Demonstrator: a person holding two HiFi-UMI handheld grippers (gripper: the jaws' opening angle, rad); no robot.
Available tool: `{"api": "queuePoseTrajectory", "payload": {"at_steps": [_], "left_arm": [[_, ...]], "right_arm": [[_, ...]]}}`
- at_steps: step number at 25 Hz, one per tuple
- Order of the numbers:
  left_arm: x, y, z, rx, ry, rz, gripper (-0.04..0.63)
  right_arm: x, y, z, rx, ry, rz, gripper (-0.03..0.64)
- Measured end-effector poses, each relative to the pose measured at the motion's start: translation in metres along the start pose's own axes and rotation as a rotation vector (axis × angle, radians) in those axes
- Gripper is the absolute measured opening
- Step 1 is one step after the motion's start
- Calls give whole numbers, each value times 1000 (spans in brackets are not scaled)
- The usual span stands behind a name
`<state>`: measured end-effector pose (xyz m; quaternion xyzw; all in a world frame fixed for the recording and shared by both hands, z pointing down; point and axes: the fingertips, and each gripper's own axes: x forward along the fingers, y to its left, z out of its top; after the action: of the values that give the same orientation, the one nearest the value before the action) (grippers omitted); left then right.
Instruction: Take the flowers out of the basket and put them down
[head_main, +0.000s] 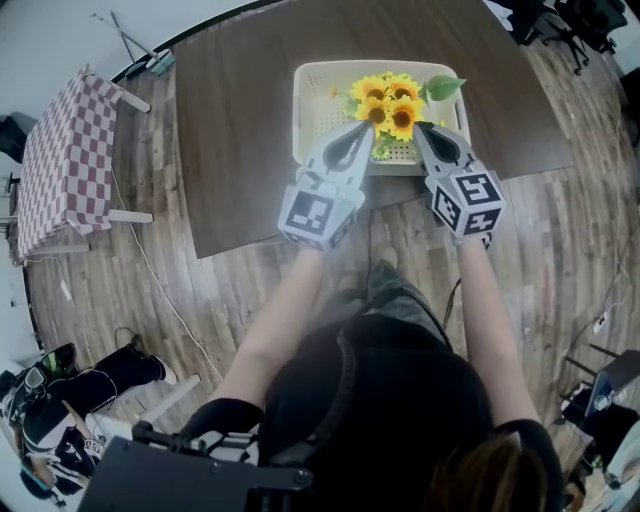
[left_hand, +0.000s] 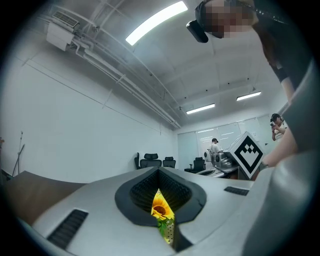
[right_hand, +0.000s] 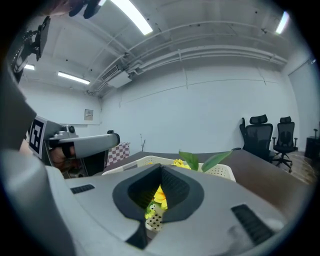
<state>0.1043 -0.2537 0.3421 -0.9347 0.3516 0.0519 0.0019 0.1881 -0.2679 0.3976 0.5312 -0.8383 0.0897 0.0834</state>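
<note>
Flowers: we see a bunch of yellow sunflowers (head_main: 392, 103) with green leaves (right_hand: 200, 161) lying in the basket, towards its right half.
Basket: the cream perforated basket (head_main: 300, 110) sits on the far middle of the dark wooden table (head_main: 240, 120).
Left gripper: we hold the left gripper (head_main: 366, 128) with its tip right at the near-left edge of the blooms. We cannot tell whether it touches them.
Left fingers: in the left gripper view the tips meet. Only a thin wedge stays open behind them, and a sunflower head shows through it. We see nothing clamped.
Right gripper: the right gripper (head_main: 421, 128) points at the near-right edge of the bunch, just beside the left one, and the two angle towards each other.
Right fingers: in the right gripper view they are closed tip to tip. Yellow petals and the dotted basket wall show through the narrow slit, and nothing is pinched.
Surroundings: a table with a red-checked cloth (head_main: 65, 160) stands well apart at the left, on a wooden plank floor (head_main: 560, 230).
</note>
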Motion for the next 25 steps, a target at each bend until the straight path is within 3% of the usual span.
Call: {"api": "queuePoseTrajectory", "payload": {"at_steps": [12,15,25], "left_arm": [[24,22,1,1,-8,43,0],[28,28,-5,-1,19,54,0],[35,51,-19,-21,106,90,0]], "right_arm": [[23,-29,-20,39,149,9,34],[33,-36,-33,50,249,15,92],[54,-51,-60,115,428,24,132]]}}
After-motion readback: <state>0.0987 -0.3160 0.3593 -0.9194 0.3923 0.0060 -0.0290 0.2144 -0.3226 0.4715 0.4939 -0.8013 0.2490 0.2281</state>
